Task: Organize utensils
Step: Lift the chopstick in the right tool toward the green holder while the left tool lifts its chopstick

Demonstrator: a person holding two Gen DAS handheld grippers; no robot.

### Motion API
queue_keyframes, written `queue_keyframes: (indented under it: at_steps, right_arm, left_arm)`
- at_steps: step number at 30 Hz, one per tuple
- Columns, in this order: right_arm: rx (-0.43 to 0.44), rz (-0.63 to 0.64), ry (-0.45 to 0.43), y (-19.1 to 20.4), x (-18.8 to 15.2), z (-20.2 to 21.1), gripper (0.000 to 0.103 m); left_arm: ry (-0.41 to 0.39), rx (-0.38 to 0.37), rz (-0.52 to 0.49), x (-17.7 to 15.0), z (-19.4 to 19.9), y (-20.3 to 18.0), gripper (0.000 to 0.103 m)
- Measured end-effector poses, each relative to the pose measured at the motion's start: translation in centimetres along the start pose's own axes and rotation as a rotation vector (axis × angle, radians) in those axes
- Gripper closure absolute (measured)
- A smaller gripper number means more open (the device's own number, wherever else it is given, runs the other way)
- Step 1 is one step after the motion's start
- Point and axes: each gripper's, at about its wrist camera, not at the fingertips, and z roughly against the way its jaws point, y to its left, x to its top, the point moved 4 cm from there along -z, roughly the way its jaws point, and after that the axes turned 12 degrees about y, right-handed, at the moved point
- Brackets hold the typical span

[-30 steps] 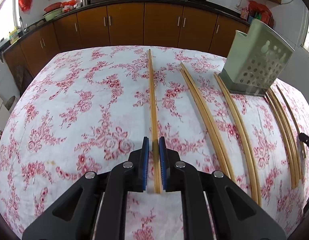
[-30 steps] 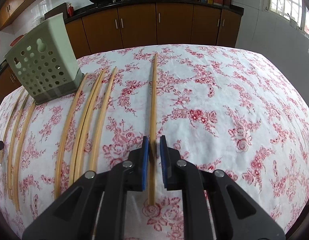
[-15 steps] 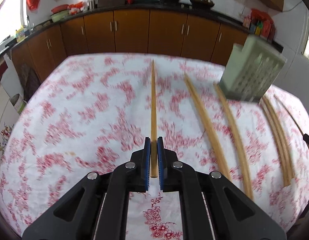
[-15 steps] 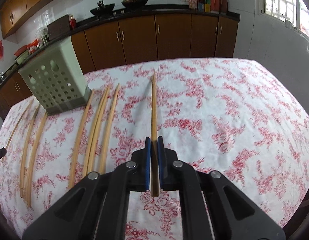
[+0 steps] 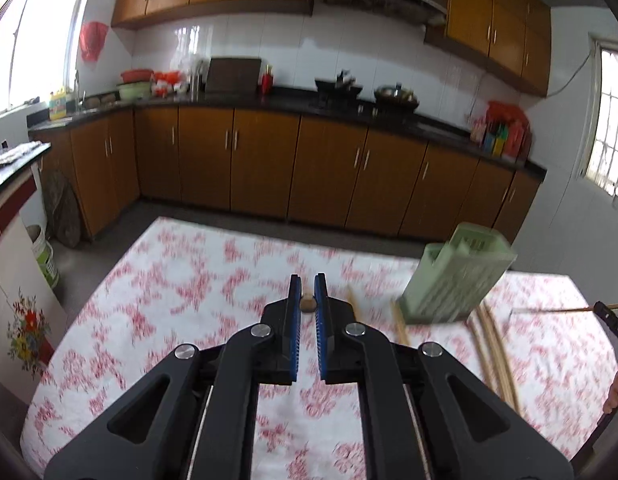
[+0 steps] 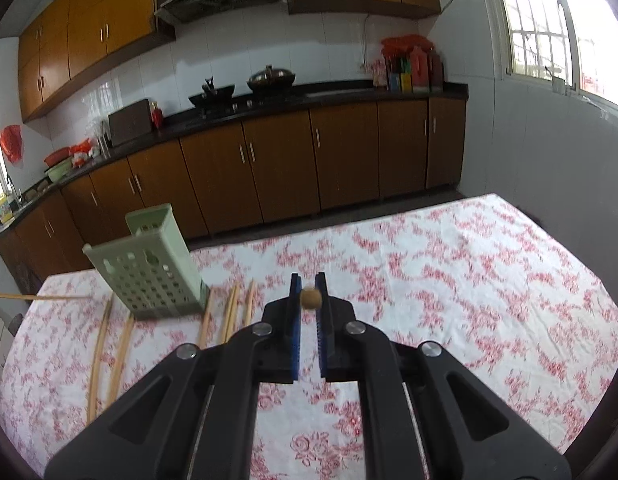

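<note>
From the left wrist, the left tool (image 5: 307,294) is clamped on a chopstick (image 5: 307,303), which points straight away from the lens, so only its round, pale-brown end shows between the blue pads (image 5: 293,320). Below it lies the worktop (image 5: 169,292) under a white cloth with a red flower print, blurred here. To the right a pale green holder (image 5: 455,280) with holes in its walls stands on the cloth, and more chopsticks (image 5: 495,350) — long, thin, light bamboo — lie flat beside and in front of it. At the far right edge the right tool's chopstick (image 5: 565,311) sticks out level above the cloth, next to a dark tool part and a bit of a hand (image 5: 617,388). From the right wrist, the right tool (image 6: 307,294) is likewise closed on its chopstick (image 6: 311,298), seen end-on as a small tan disc between the pads. The green holder (image 6: 149,272) stands to the left on the worktop (image 6: 489,280), its square holes clear, with loose chopsticks (image 6: 229,314) lying on both sides of it. At the left edge the left tool's chopstick (image 6: 41,298) hangs level above the cloth — clear of the holder.
</note>
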Motion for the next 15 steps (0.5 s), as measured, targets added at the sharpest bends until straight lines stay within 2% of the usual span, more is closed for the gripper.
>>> queue_keyframes:
  at_steps: [4,15]
  right_arm:
    - [0.009,-0.004,-0.051,0.0,1.7,1.2,0.095]
    - [0.01,0.026,-0.088,1.3,4.3,2.1,0.095]
  left_arm:
    - [-0.049,0.001,0.009,2.0,0.9,-0.3,0.096]
    - [-0.082,0.027,-0.007,4.5,1.3,-0.5,0.096]
